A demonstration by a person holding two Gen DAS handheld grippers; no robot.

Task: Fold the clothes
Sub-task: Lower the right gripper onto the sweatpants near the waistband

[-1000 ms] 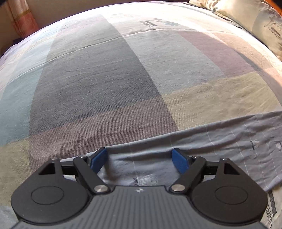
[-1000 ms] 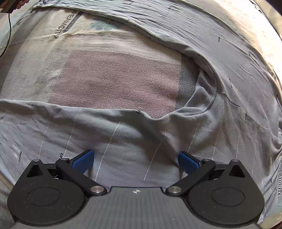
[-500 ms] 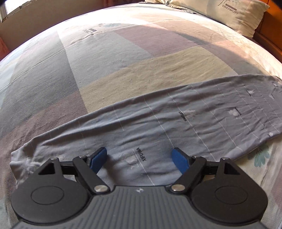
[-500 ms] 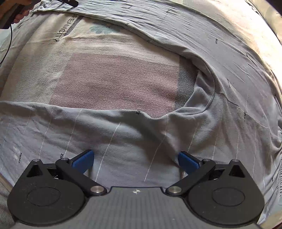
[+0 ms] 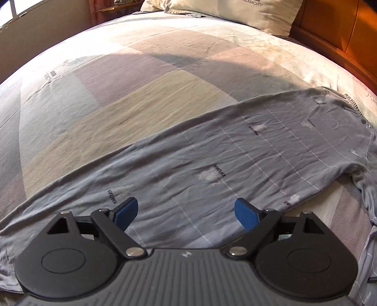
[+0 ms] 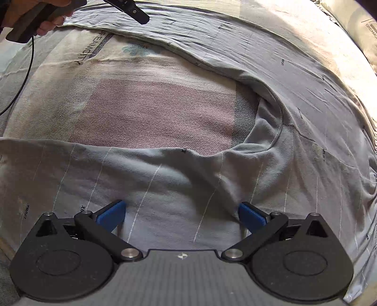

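The grey pinstriped cotton trousers point(image 5: 235, 164) are lying spread across the pastel checked bed point(image 5: 141, 98), one leg crossing the frame. The left tongs point(image 5: 186, 211) are gaping empty above it; the right tongs point(image 6: 181, 211) likewise. Likely gripping a leg flat, avoiding bunching. Only the right view is showing the crotch curve point(image 6: 271, 122) and, upper left, a hand point(image 6: 44, 16).

A bed covered in a patchwork sheet point(image 5: 146, 98) of pastel blocks carries grey pinstriped trousers point(image 5: 235, 164) spread flat across its near side; pillows point(image 5: 254, 11) lie at the far end.
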